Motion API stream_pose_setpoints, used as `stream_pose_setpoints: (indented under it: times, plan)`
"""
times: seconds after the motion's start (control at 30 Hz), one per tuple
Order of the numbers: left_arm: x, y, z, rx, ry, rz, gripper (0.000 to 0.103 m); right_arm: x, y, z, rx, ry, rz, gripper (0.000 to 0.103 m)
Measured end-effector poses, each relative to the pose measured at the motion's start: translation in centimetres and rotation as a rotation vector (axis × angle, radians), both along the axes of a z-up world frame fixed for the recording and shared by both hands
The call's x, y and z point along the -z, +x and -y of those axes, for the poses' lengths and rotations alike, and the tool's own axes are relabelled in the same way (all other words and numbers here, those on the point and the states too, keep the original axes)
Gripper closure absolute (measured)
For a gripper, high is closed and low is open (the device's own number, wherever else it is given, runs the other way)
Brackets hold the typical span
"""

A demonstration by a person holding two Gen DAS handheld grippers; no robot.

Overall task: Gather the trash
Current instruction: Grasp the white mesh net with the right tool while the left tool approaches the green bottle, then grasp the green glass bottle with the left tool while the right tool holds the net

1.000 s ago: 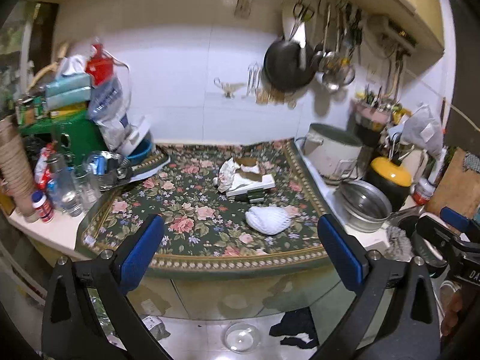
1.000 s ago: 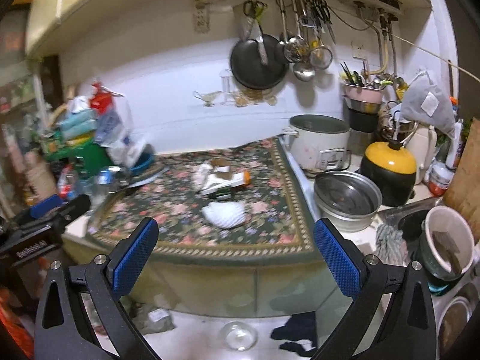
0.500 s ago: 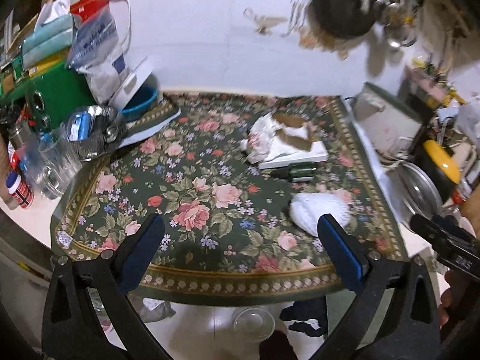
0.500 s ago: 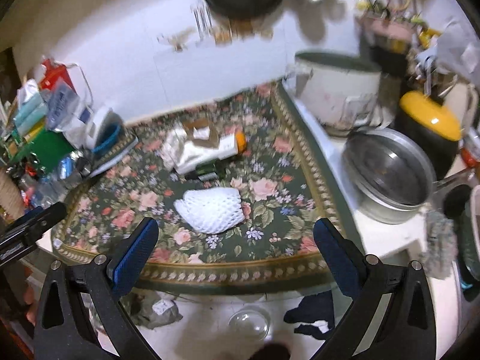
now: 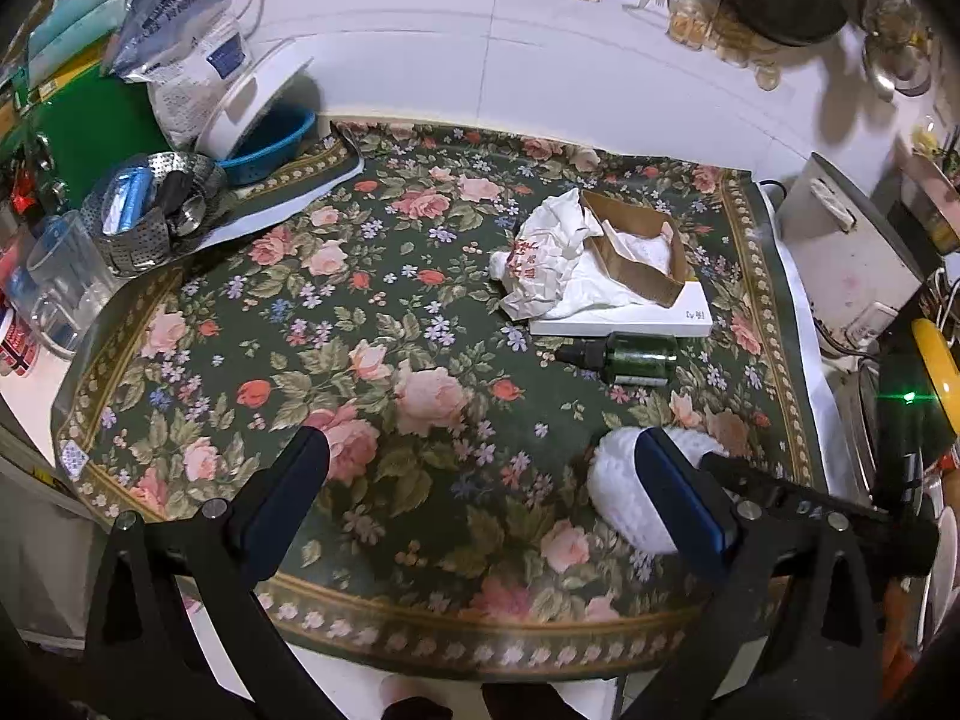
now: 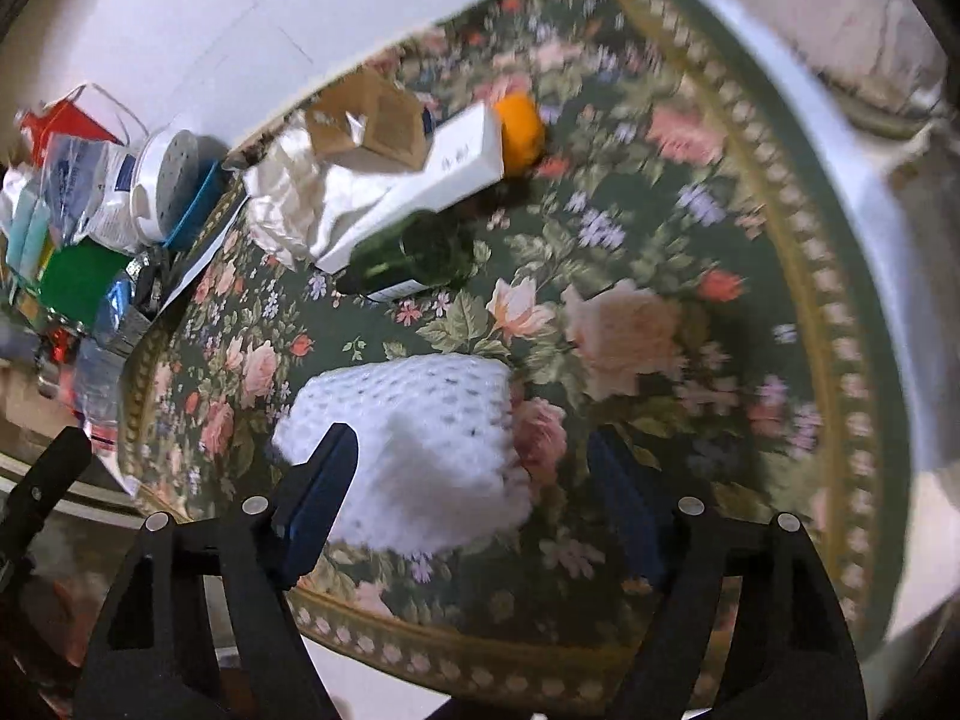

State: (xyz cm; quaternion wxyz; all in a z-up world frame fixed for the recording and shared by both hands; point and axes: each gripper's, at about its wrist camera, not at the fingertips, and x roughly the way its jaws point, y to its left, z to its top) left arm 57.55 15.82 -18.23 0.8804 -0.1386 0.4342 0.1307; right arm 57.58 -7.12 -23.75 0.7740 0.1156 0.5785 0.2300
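A white foam net [image 6: 420, 432] lies on the floral mat [image 6: 630, 276] near its front edge; it also shows in the left wrist view [image 5: 624, 492]. My right gripper [image 6: 474, 498] is open, its fingers on either side of the net's near end. My left gripper [image 5: 486, 498] is open and empty over the mat's front. Further back lie a green bottle [image 5: 630, 357], a white flat box [image 5: 624, 321], crumpled white paper [image 5: 546, 264] and a brown cardboard tray [image 5: 636, 246]. An orange item [image 6: 521, 120] sits behind the box.
A steel strainer basket [image 5: 144, 210], a blue basket [image 5: 270, 138], bags and a green box [image 5: 84, 126] crowd the left. A metal pot [image 5: 846, 258] and a yellow lid [image 5: 936, 360] stand at the right. The mat's front edge [image 5: 468, 630] overhangs the counter.
Both grippers have moved forward and down toward the mat. The right gripper now straddles the foam net, which looks much larger. Both stay open.
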Motion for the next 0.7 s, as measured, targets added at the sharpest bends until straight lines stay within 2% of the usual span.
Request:
stream_pose_setpoints:
  times: [0.17,0.2,0.23,0.3,0.37,0.5,0.7]
  plan:
    - [0.9,2.4,0.9,0.019,0.005,-0.031,0.0,1.8,1.3,-0.2,-0.051,0.09,-0.109,0.052]
    - [1.0,2.9,1.1,0.025,0.007,-0.038,0.0,2.0,1.4,-0.3,-0.068,0.105,-0.12,0.061]
    - [1.1,3.2,1.3,0.03,0.009,-0.041,0.0,2.0,1.4,-0.4,-0.088,0.114,-0.122,0.069]
    - [1.3,4.2,1.9,0.039,0.011,-0.046,0.0,1.8,1.5,-0.4,-0.12,0.119,-0.109,0.073]
    - [1.5,5.2,2.5,0.05,0.001,-0.05,0.0,1.2,1.5,-0.3,-0.145,0.11,-0.085,0.086]
    - [2.0,7.2,3.8,0.081,-0.01,-0.06,0.0,-0.2,1.6,0.7,-0.146,0.074,-0.028,0.089]
    - [3.6,10.7,6.0,0.131,-0.033,-0.081,0.001,-3.2,2.3,4.5,-0.062,-0.043,0.102,0.09]
